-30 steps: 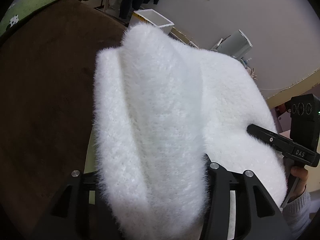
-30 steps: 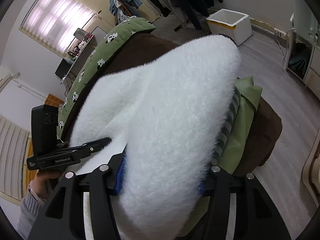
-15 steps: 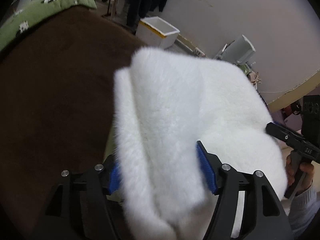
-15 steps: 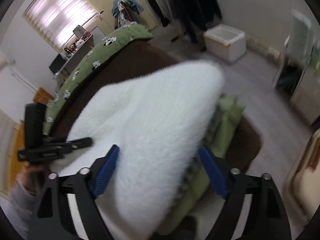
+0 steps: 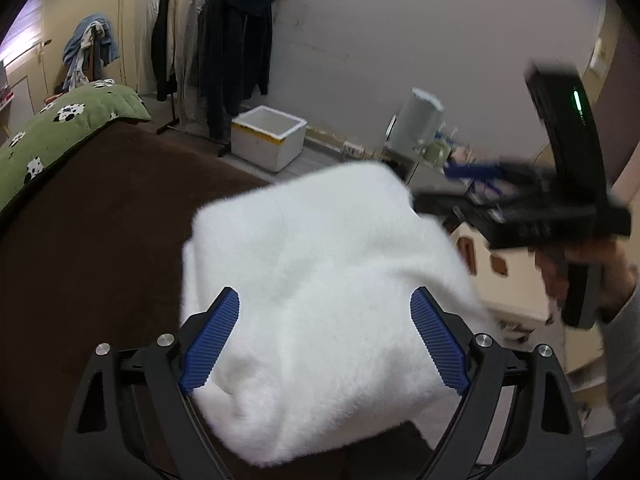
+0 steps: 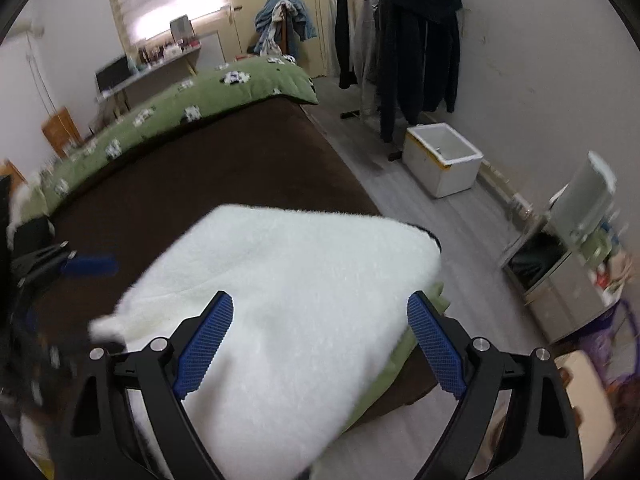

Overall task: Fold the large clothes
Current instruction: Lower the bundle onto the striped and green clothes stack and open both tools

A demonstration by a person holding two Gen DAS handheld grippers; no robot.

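— That white foam box (image 6: pixel 442 160) on the floor by the clothes rack (image 6: pixel 400 40), is anything in it?

— From where I stand it's open at the top and the inside looks plain white. I can't make out anything lying in it. It has a yellow strip along one lower edge. Past it there's a low cabinet (image 6: pixel 560 280) against the wall with cluttered bits on its top, too blurred to name.

— And the thing being folded?

— The fluffy white sweater (image 6: pixel 288 300). It's lying in a thick, squarish folded bundle on the brown blanket (image 6: pixel 220 168) at the corner of the bed nearest the floor. The pile is long and fuzzy, plain white all over, with a soft crease running down the middle in the left camera's view (image 5: pixel 320 300). One small corner sticks out at its left side. Under its right edge there's a green garment (image 6: pixel 400 352), folded flat, peeking out.

— Are the grippers holding it?

— No. The left gripper (image 5: pixel 324 344) has its blue-padded jaws spread wide with the sweater showing between them, nothing pinched. The right gripper (image 6: pixel 316 344) is just the same, wide apart and gripping nothing. In the left camera's view the right gripper (image 5: pixel 520 216) shows blurred off to the side, in the person's hand (image 5: pixel 608 280).

— The rest of the bed?

— A green quilt with panda prints (image 6: pixel 200 96) lies along the far side.
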